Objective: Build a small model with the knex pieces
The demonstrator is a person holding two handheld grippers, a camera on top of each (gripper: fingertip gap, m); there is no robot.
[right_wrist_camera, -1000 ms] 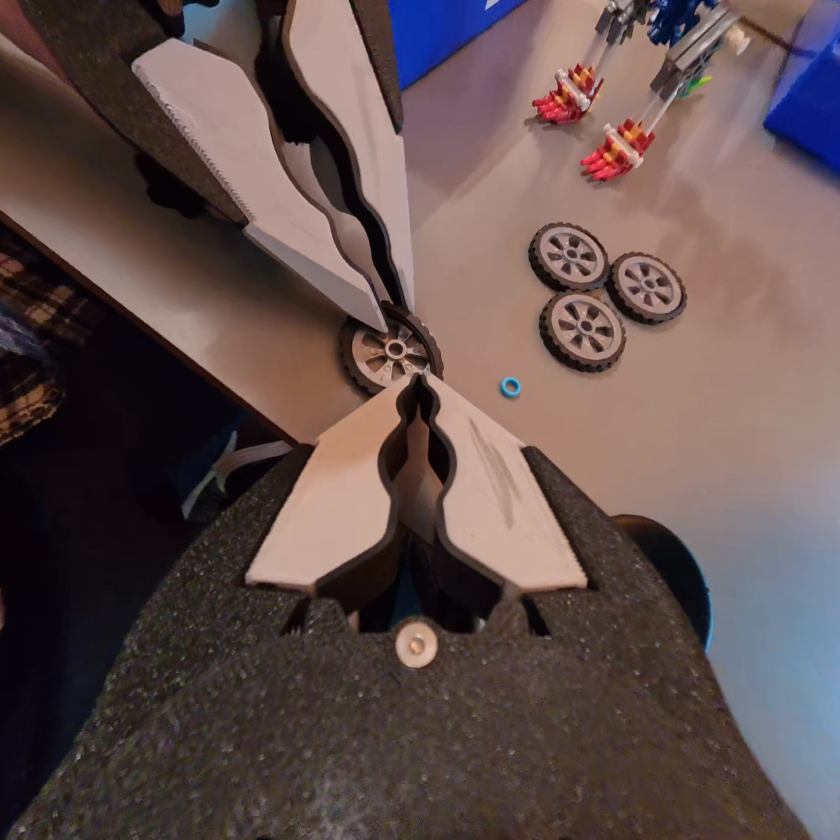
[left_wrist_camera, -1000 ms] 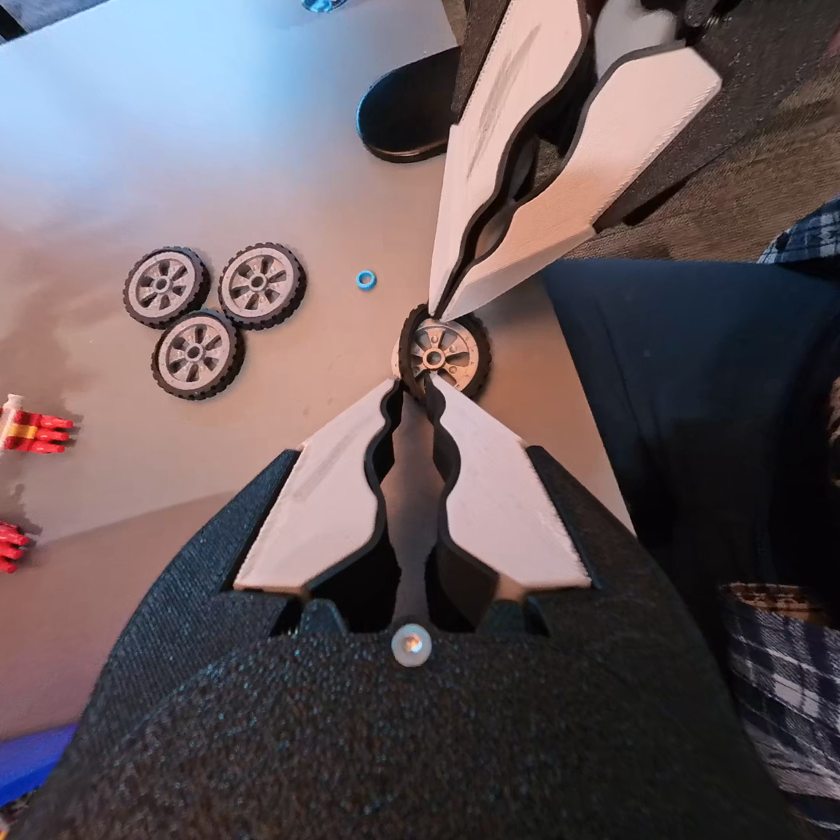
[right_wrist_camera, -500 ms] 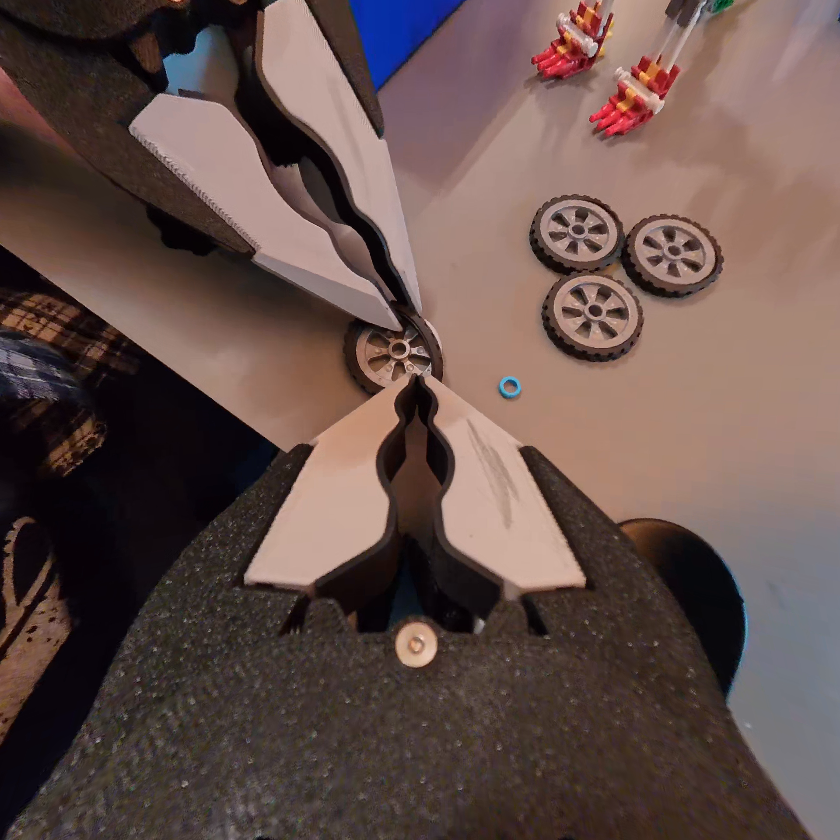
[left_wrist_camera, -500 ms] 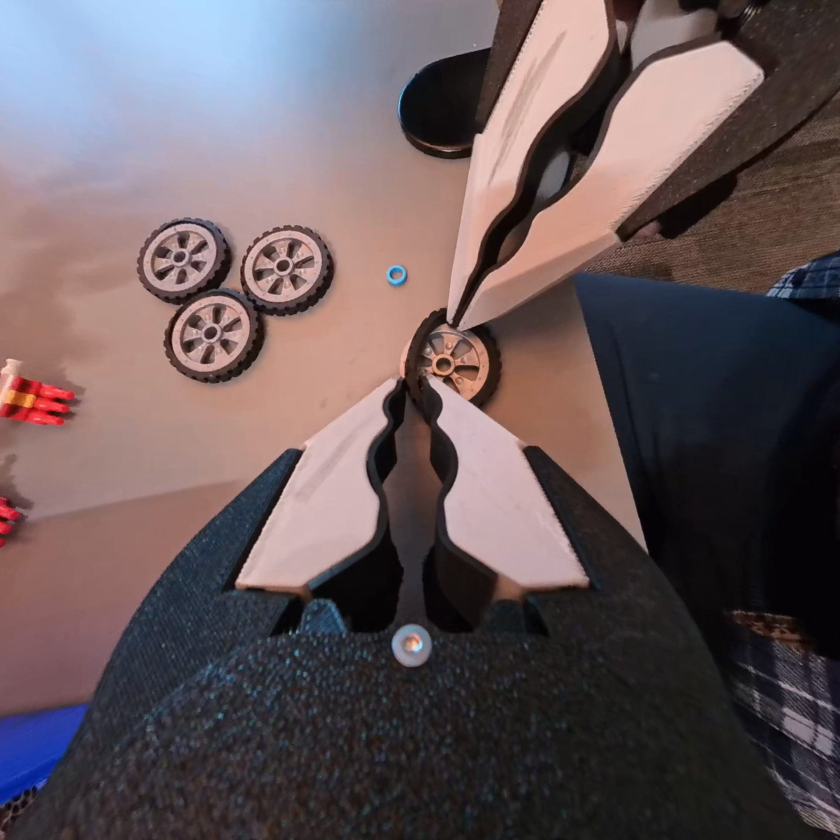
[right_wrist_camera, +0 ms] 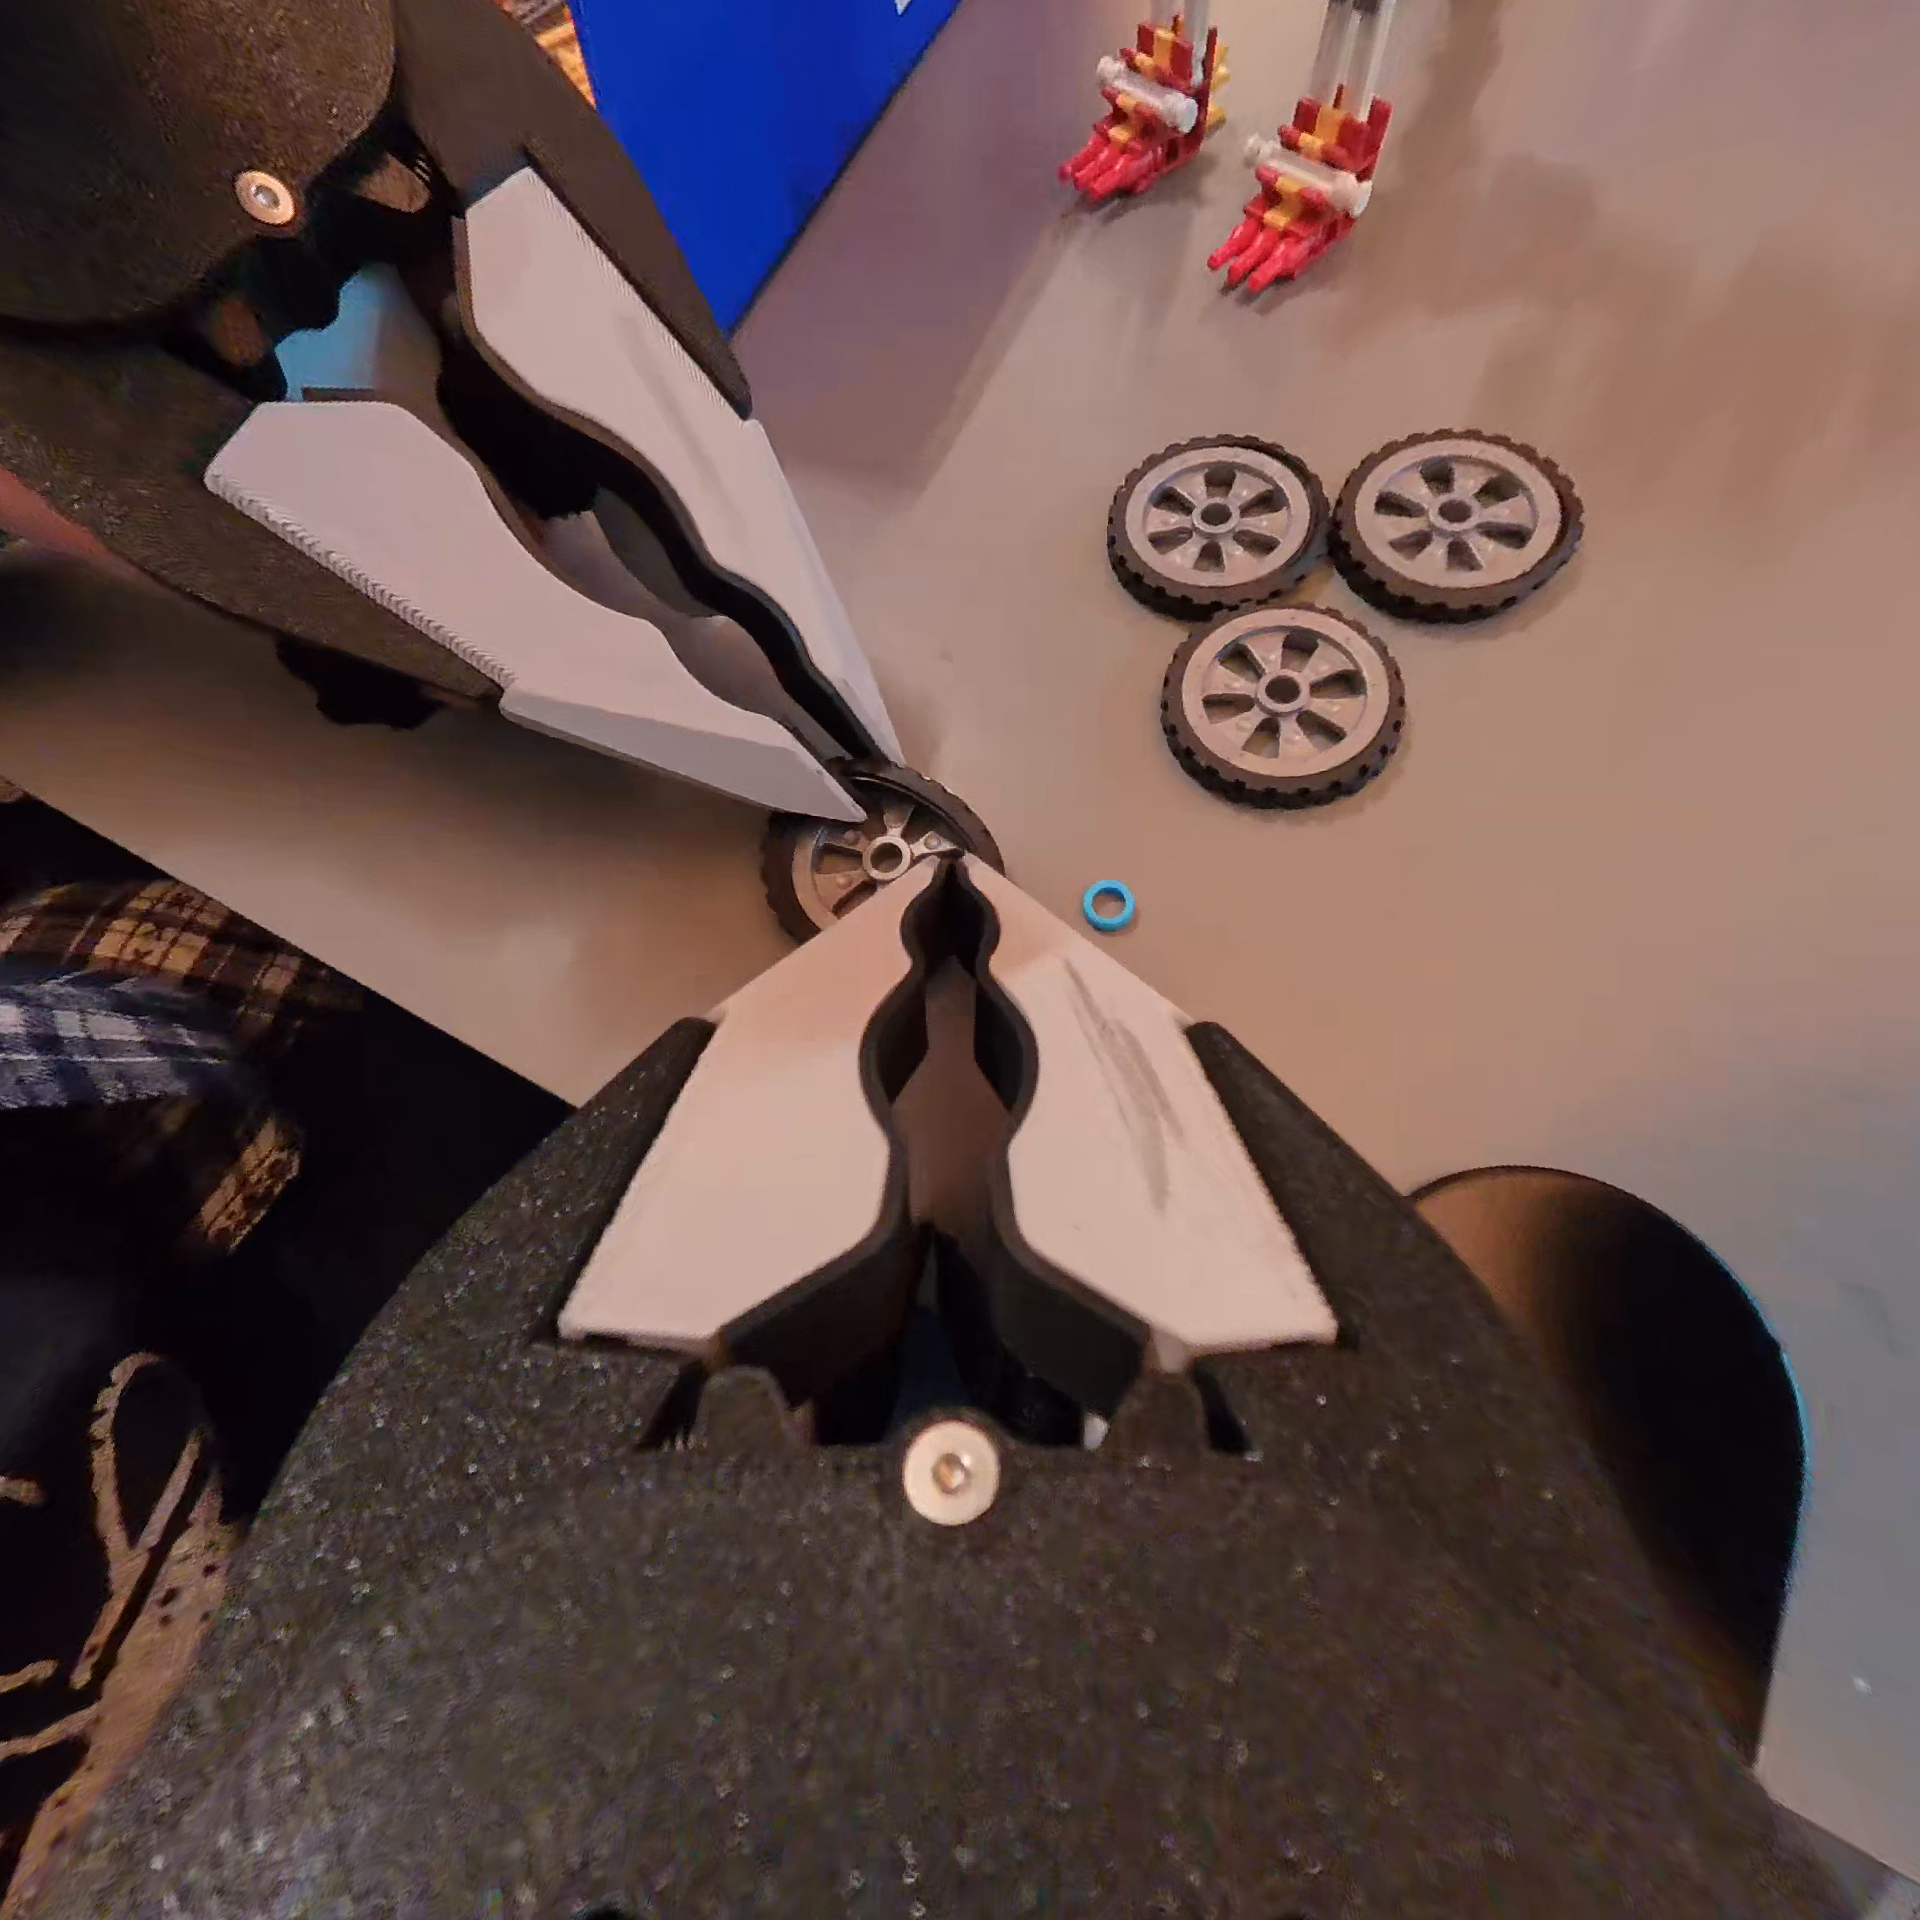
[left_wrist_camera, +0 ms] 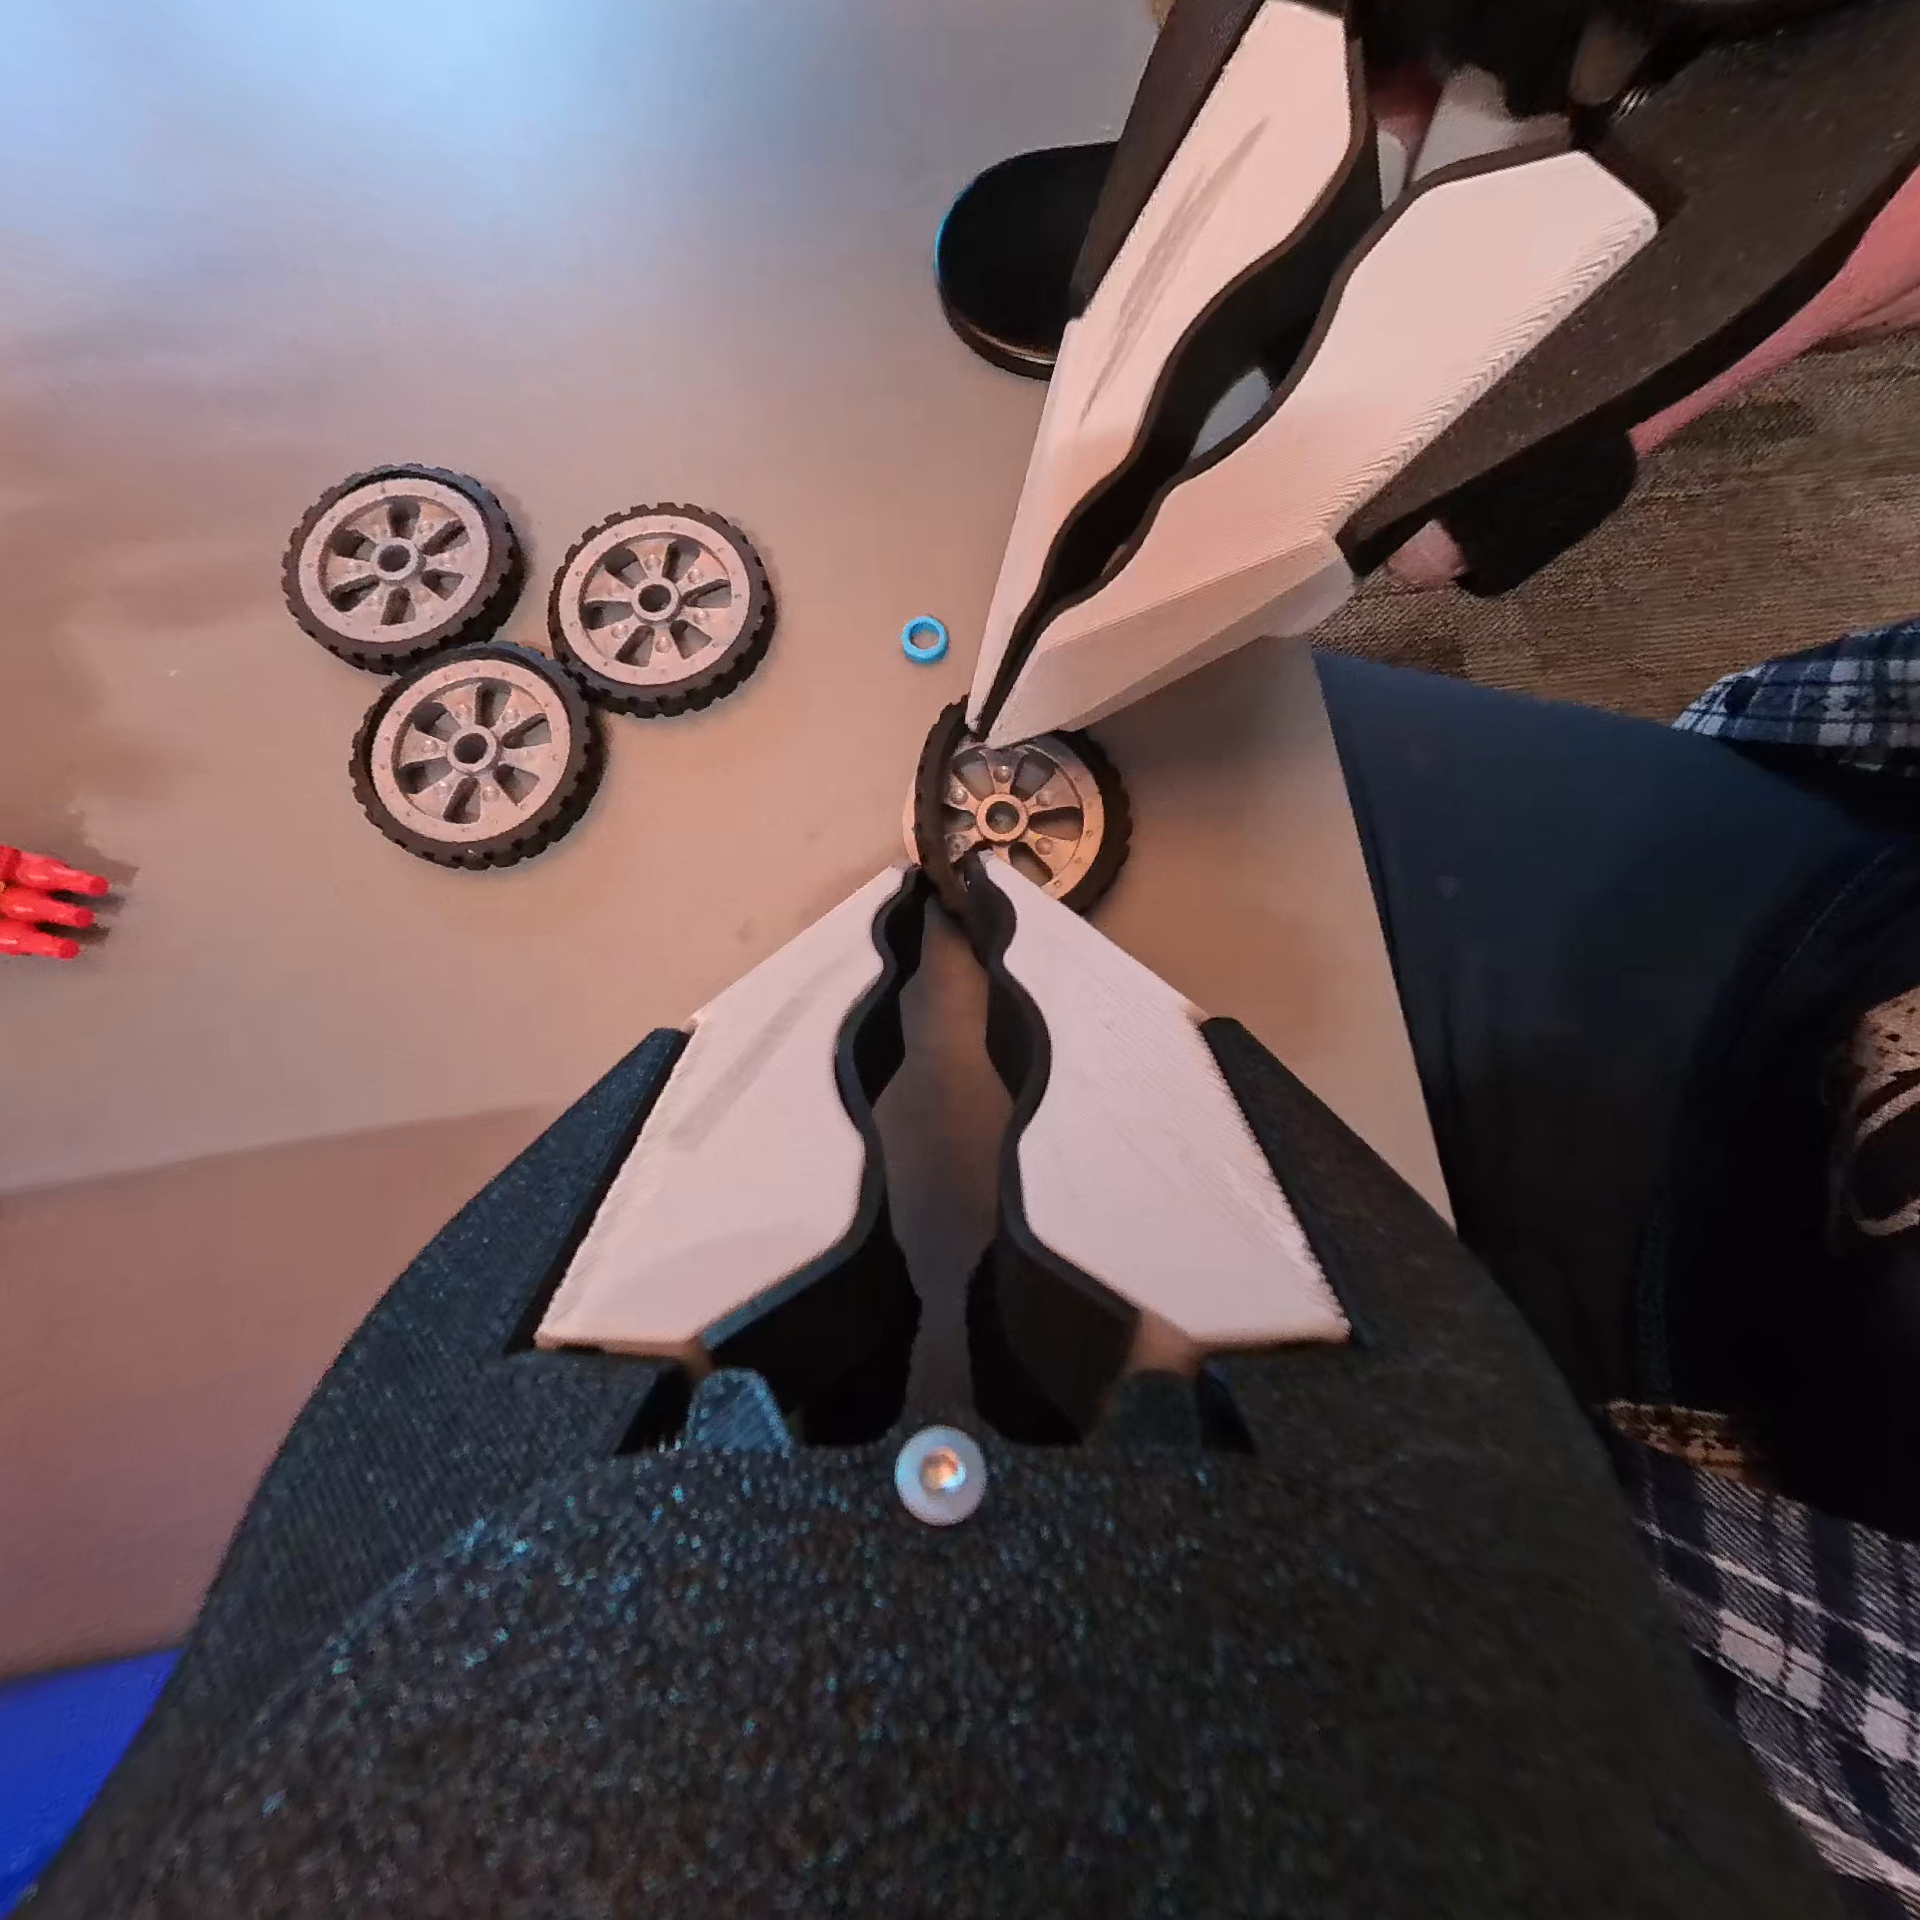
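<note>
Broadly, the grey tabletop (left_wrist_camera: pixel 623 312) carries everything, with a person's dark trouser leg (left_wrist_camera: pixel 1558 935) beside its edge. Near that edge the left gripper (left_wrist_camera: pixel 943 883) and the right gripper (right_wrist_camera: pixel 951 868) meet from opposite sides at a small toy wheel (left_wrist_camera: pixel 1023 816) with a black tyre and grey spokes. Each gripper is nearly closed, its tips pinching the tyre's rim. A round black object (left_wrist_camera: pixel 1003 260) sits farther along the tabletop, behind the right gripper. Three matching wheels (right_wrist_camera: pixel 1283 707) lie flat in a touching cluster well apart from the held one. Red clawed toy feet (right_wrist_camera: pixel 1288 223) stand beyond them. A tiny blue ring (right_wrist_camera: pixel 1108 904) lies just beside the held wheel
</note>
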